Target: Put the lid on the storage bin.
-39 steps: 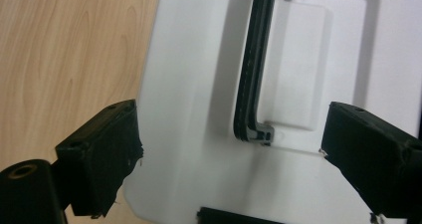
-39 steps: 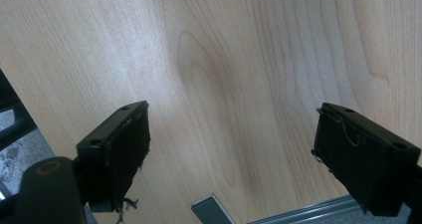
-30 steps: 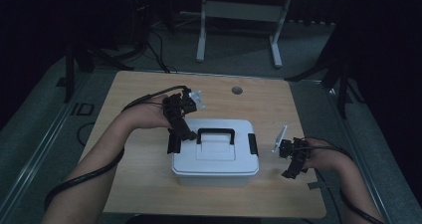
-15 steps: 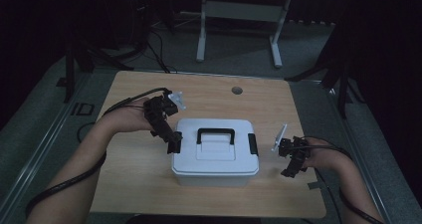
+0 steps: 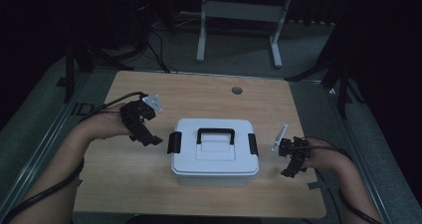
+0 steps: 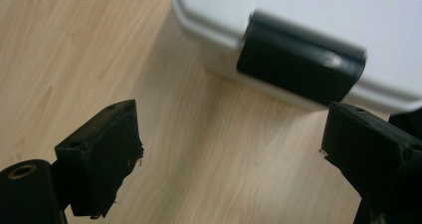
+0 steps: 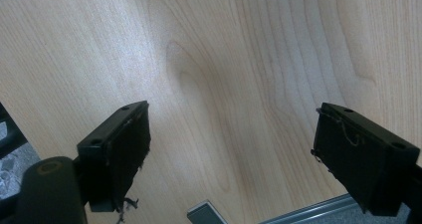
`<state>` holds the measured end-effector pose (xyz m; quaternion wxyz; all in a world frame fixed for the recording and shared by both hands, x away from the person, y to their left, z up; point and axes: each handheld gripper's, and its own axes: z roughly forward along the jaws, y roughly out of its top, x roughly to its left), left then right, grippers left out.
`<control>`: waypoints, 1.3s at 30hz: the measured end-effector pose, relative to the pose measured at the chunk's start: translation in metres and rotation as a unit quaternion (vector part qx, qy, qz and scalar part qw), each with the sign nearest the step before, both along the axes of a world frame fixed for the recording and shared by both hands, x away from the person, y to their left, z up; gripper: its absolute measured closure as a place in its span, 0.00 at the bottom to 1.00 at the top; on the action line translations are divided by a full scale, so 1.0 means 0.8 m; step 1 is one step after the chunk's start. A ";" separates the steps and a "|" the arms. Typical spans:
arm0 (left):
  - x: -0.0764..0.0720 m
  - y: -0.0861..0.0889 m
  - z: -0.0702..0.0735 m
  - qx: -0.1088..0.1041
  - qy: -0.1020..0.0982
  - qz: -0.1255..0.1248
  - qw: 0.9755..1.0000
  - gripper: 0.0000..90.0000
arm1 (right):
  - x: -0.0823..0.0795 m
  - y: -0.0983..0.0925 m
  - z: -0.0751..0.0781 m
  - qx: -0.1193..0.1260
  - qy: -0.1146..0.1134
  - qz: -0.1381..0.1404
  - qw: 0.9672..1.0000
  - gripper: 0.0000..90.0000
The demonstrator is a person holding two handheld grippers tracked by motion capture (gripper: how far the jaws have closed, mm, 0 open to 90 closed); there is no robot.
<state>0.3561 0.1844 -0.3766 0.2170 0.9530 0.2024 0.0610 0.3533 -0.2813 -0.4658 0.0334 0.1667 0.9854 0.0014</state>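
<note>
The white storage box point(image 5: 214, 152) sits a little toward my side of the table's middle, lid on, its black carry handle point(image 5: 215, 135) lying flat on top. Both black side latches look folded down against the lid — the left latch point(image 6: 298, 64) in my left gripper view lies flush over the lid's edge, and the right latch point(image 5: 253, 144) looks the same from above. So I judge the box closed and the opening not yet begun: both latches to flip, then the lid to lift.

Its long axis runs left to right across the table, the handle along that line, the short ends facing my two grippers.

My left gripper point(image 5: 149, 137) hovers just beside the left end, jaws spread wide and aimed at that latch, not touching it. My right gripper point(image 5: 291, 165) is near the right end but apart from it, jaws also spread with nothing between them, pointing down at the bare wooden table point(image 7: 224, 84) by its edge.
</note>
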 end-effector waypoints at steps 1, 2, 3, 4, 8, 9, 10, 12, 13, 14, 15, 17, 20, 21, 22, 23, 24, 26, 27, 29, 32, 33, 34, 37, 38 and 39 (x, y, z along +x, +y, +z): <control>0.000 0.000 0.000 0.000 0.000 0.000 1.000 0.09 | 0.000 0.000 0.000 0.000 0.000 0.000 1.000 0.16; -0.002 0.009 -0.005 0.003 0.003 0.005 1.000 0.09 | 0.000 0.000 -0.001 0.000 0.000 -0.001 1.000 0.16; -0.003 0.013 -0.008 0.002 0.004 0.009 1.000 0.09 | 0.000 -0.001 -0.002 0.000 0.001 -0.003 1.000 0.16; -0.004 0.017 -0.011 0.004 0.007 0.012 1.000 0.09 | 0.000 -0.001 -0.002 -0.001 0.001 -0.002 1.000 0.16; -0.007 0.029 -0.023 0.000 0.013 0.020 1.000 0.09 | -0.001 -0.003 -0.003 0.001 0.001 -0.004 1.000 0.16; -0.008 0.030 -0.026 -0.001 0.015 0.022 1.000 0.09 | -0.001 -0.003 -0.003 0.002 -0.001 -0.004 1.000 0.16; -0.008 0.033 -0.029 -0.001 0.017 0.023 1.000 0.09 | -0.001 -0.003 -0.003 0.003 0.000 -0.005 1.000 0.16; -0.009 0.035 -0.033 -0.002 0.018 0.023 1.000 0.09 | -0.001 -0.003 -0.003 0.002 -0.001 -0.004 1.000 0.16; -0.011 0.040 -0.042 -0.005 0.023 0.028 0.999 0.09 | -0.001 -0.003 -0.003 0.002 -0.002 -0.004 1.000 0.16; -0.011 0.042 -0.045 -0.004 0.025 0.028 0.999 0.09 | -0.002 -0.003 -0.004 0.002 -0.001 -0.004 1.000 0.16; -0.012 0.043 -0.048 -0.006 0.026 0.030 0.999 0.09 | -0.002 -0.003 -0.005 0.002 -0.001 -0.004 1.000 0.16; -0.012 0.047 -0.054 -0.005 0.030 0.033 0.999 0.09 | -0.002 -0.004 -0.005 0.001 0.000 -0.005 1.000 0.16; -0.014 0.051 -0.061 -0.004 0.034 0.035 0.999 0.09 | -0.002 -0.004 -0.006 0.001 -0.001 -0.004 1.000 0.16; -0.015 0.053 -0.066 0.000 0.037 0.037 0.999 0.09 | -0.003 -0.005 -0.006 0.001 -0.002 -0.004 1.000 0.16; -0.016 0.054 -0.070 0.005 0.038 0.039 0.999 0.09 | -0.003 -0.005 -0.006 0.002 -0.001 -0.007 1.000 0.16; -0.016 0.055 -0.074 0.007 0.041 0.038 0.998 0.09 | -0.003 -0.006 -0.006 0.003 -0.001 -0.007 1.000 0.16; -0.016 0.055 -0.074 0.007 0.041 0.038 0.998 0.09 | -0.003 -0.006 -0.006 0.003 -0.001 -0.007 1.000 0.16; -0.018 0.060 -0.086 0.009 0.049 0.040 0.998 0.09 | -0.003 -0.008 -0.006 0.004 -0.001 -0.008 1.000 0.16; -0.019 0.061 -0.090 0.007 0.052 0.042 0.998 0.09 | -0.003 -0.008 -0.006 0.004 -0.002 -0.010 1.000 0.16; -0.020 0.063 -0.096 0.008 0.056 0.044 0.997 0.09 | -0.003 -0.009 -0.006 0.004 -0.002 -0.010 1.000 0.16; -0.022 0.064 -0.106 0.010 0.061 0.042 0.997 0.09 | -0.003 -0.010 -0.006 0.006 -0.003 -0.012 1.000 0.16; -0.023 0.064 -0.108 0.009 0.063 0.042 0.997 0.09 | -0.003 -0.011 -0.006 0.008 -0.003 -0.013 1.000 0.16; -0.024 0.064 -0.111 0.006 0.066 0.042 0.997 0.09 | -0.003 -0.011 -0.006 0.009 -0.003 -0.013 1.000 0.16; -0.025 0.065 -0.118 0.005 0.067 0.041 0.997 0.09 | -0.004 -0.011 -0.008 0.008 -0.002 -0.014 1.000 0.16; -0.026 0.065 -0.120 0.001 0.068 0.045 0.997 0.09 | -0.004 -0.011 -0.010 0.008 -0.001 -0.014 1.000 0.16; -0.027 0.066 -0.122 0.002 0.068 0.045 0.997 0.09 | -0.004 -0.012 -0.011 0.008 -0.001 -0.014 1.000 0.16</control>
